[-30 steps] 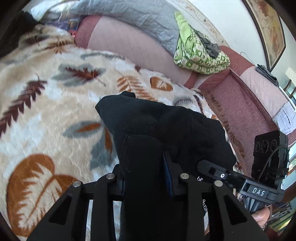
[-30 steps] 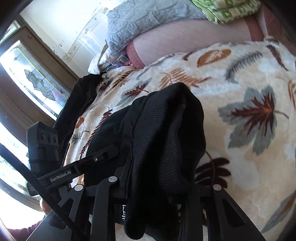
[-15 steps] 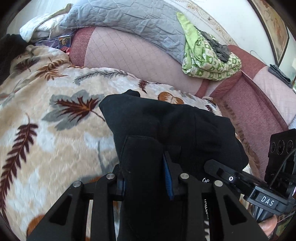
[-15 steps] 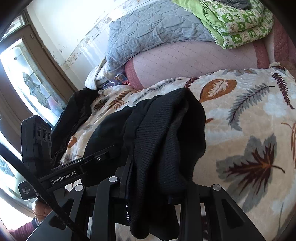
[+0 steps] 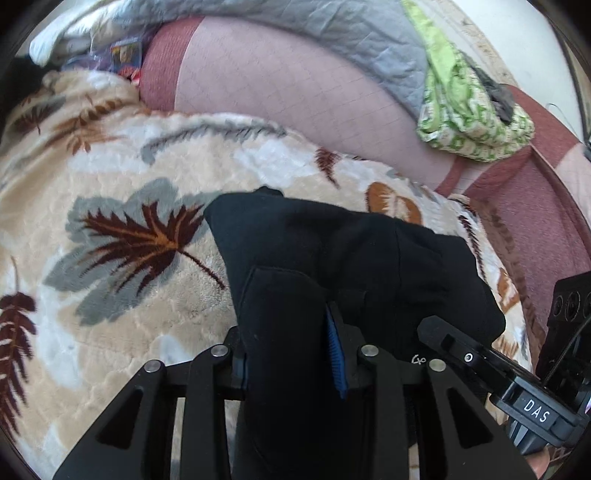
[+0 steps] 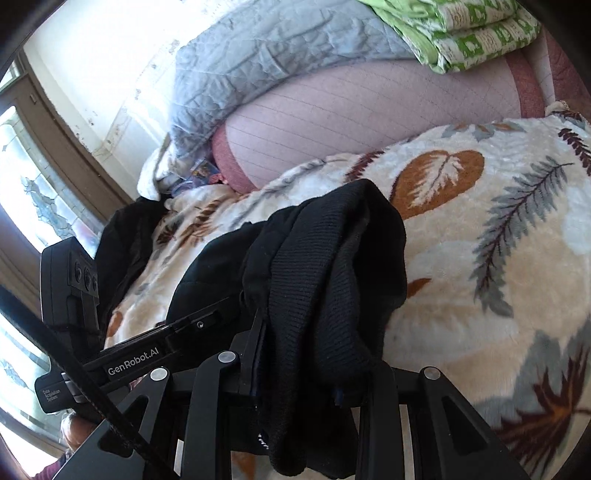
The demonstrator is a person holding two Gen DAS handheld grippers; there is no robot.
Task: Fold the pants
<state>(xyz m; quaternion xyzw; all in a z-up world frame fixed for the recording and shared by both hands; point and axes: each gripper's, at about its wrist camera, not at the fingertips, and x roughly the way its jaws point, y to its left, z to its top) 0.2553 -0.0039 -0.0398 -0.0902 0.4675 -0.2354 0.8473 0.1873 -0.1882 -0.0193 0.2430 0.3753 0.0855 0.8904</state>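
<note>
The black pants (image 5: 332, 258) hang bunched between both grippers above a leaf-patterned blanket (image 5: 129, 192). My left gripper (image 5: 295, 354) is shut on a thick fold of the pants, which drapes over and hides its fingertips. My right gripper (image 6: 299, 354) is shut on the ribbed waistband end of the pants (image 6: 332, 266), whose cloth covers its fingertips. The right gripper's body shows at the right edge of the left wrist view (image 5: 517, 391), and the left gripper's body shows at the left of the right wrist view (image 6: 122, 354).
The blanket (image 6: 480, 240) covers a sofa seat. A pink quilted backrest (image 5: 288, 85) rises behind it, with a grey quilt (image 5: 362, 29) and a folded green patterned cloth (image 5: 469, 110) on top. A dark garment (image 6: 125, 243) lies at the blanket's left end by a window (image 6: 33, 192).
Both grippers have carried the pants forward over the blanket toward the sofa backrest, which now looms larger. Both grips on the pants are unchanged.
</note>
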